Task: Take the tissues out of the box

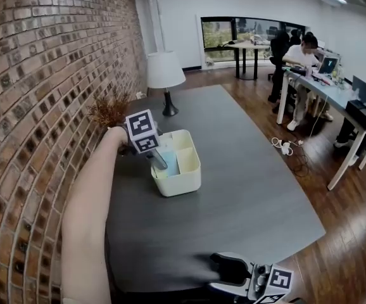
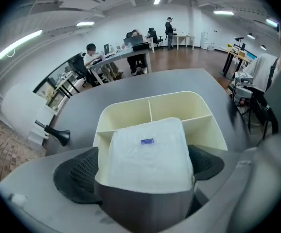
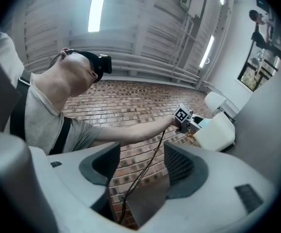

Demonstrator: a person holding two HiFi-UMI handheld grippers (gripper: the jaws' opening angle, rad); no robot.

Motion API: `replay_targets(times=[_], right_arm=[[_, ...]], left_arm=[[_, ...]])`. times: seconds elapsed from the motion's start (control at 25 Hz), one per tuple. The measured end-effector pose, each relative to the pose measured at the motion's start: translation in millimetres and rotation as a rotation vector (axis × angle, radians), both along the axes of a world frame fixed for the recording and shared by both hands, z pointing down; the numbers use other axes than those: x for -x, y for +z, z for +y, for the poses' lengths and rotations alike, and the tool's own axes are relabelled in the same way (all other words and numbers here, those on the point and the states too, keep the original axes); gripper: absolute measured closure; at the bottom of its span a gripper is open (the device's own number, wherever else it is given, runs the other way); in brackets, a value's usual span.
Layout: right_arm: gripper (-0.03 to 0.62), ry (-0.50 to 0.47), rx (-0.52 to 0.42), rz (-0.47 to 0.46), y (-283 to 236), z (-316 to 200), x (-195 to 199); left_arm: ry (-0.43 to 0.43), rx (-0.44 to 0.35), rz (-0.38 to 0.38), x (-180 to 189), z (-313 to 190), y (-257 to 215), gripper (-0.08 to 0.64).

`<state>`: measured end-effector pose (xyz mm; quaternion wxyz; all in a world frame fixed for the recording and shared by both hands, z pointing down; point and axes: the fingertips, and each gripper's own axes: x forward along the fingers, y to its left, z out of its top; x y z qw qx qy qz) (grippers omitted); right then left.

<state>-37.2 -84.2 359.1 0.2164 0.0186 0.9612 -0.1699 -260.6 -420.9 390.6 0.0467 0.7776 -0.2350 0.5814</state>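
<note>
A cream box (image 1: 188,170) with several compartments stands on the dark grey table (image 1: 233,189) near the brick wall. My left gripper (image 1: 162,163) reaches down into its left compartment. In the left gripper view, my left gripper (image 2: 143,166) is shut on a white tissue pack (image 2: 150,152) with a small blue label. Its dark pads (image 2: 79,171) press both sides of the pack, over the box's (image 2: 179,106) near compartment. My right gripper (image 1: 221,266) sits at the table's near edge. In its own view, the right gripper (image 3: 140,164) is open, with nothing between its jaws.
A white-shaded lamp (image 1: 165,75) and a dried plant (image 1: 110,109) stand behind the box by the brick wall (image 1: 37,75). At the back right, people sit at desks (image 1: 325,84), and cables (image 1: 285,147) lie on the wooden floor.
</note>
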Motion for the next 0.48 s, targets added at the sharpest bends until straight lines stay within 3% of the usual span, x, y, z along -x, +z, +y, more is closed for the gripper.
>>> replay_targets(times=[0.16, 0.48], right_arm=[[0.301, 0.002, 0.015, -0.010, -2, -5, -2], [0.301, -0.003, -0.008, 0.010, 5, -1, 1]], left_arm=[[0.041, 0.090, -0.063, -5, 4, 19, -0.020], [0.041, 0.029, -0.146, -2, -1, 18, 0.032]])
